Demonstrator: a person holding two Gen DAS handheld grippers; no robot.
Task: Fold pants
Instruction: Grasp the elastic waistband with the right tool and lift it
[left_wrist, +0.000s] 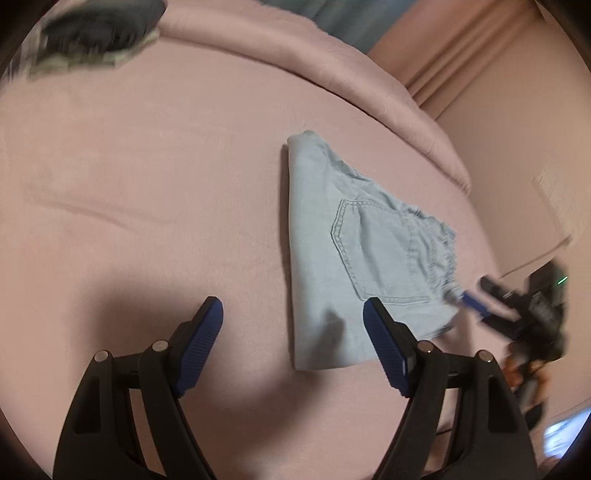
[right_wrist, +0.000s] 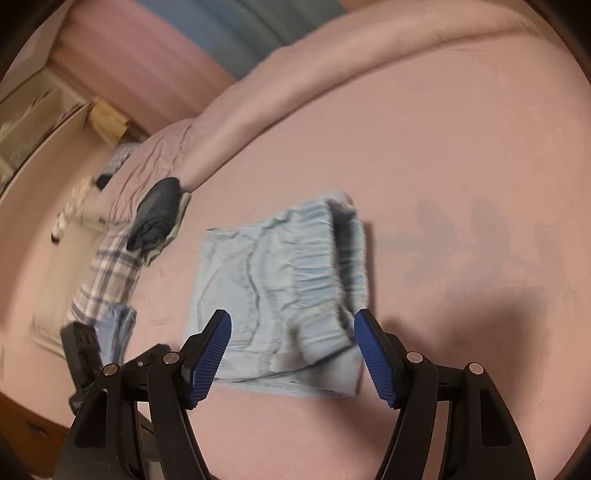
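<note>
Light blue denim pants (left_wrist: 354, 251) lie folded into a compact bundle on the pink bed, back pocket up. In the right wrist view the pants (right_wrist: 273, 291) show their elastic waistband nearest the camera. My left gripper (left_wrist: 293, 326) is open and empty, above the bed at the bundle's near left corner. My right gripper (right_wrist: 293, 354) is open and empty, its fingers straddling the waistband end just above the cloth. In the left wrist view the right gripper (left_wrist: 476, 301) shows blurred at the pants' right edge.
A pink sheet (left_wrist: 147, 184) covers the bed, with a rolled duvet (left_wrist: 332, 74) along the far side. A dark folded garment (right_wrist: 157, 212) and a plaid cloth (right_wrist: 110, 280) lie to the left in the right wrist view. The pink floor and wall lie beyond the edge.
</note>
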